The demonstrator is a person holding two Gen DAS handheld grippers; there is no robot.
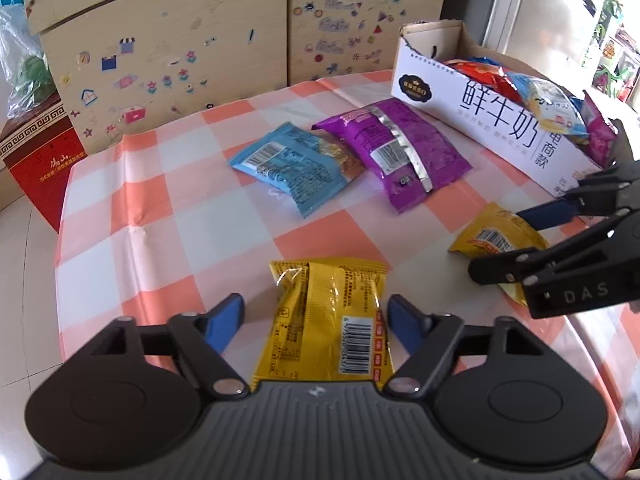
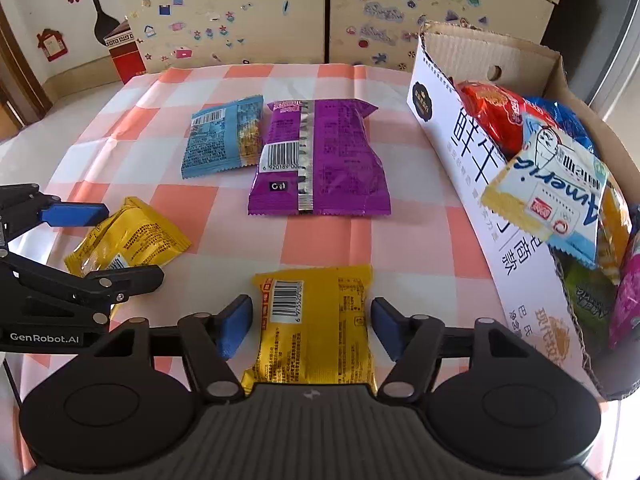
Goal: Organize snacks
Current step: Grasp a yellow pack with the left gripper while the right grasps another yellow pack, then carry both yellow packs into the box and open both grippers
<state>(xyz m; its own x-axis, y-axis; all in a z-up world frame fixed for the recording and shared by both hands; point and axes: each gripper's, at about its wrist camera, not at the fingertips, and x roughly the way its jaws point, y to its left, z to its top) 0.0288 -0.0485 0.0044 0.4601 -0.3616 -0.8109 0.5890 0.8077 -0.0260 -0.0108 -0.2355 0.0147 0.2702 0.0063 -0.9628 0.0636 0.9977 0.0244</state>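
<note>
Two yellow snack packets lie on the checked tablecloth. My left gripper (image 1: 316,316) is open with its blue pads either side of one yellow packet (image 1: 328,324), not touching. My right gripper (image 2: 312,320) is open around the other yellow packet (image 2: 316,320), with small gaps. Each gripper shows in the other view, the right one (image 1: 508,240) over its yellow packet (image 1: 496,236), the left one (image 2: 120,240) over its yellow packet (image 2: 132,240). A blue packet (image 2: 220,140) and a purple packet (image 2: 320,160) lie further back; both also show in the left wrist view, the blue packet (image 1: 296,164) beside the purple packet (image 1: 400,152).
A white cardboard box (image 2: 472,184) stands at the right, holding several snack bags; it also shows in the left wrist view (image 1: 480,112). A stickered cabinet (image 2: 320,12) stands behind the table. A red box (image 1: 36,160) sits off the table's left edge.
</note>
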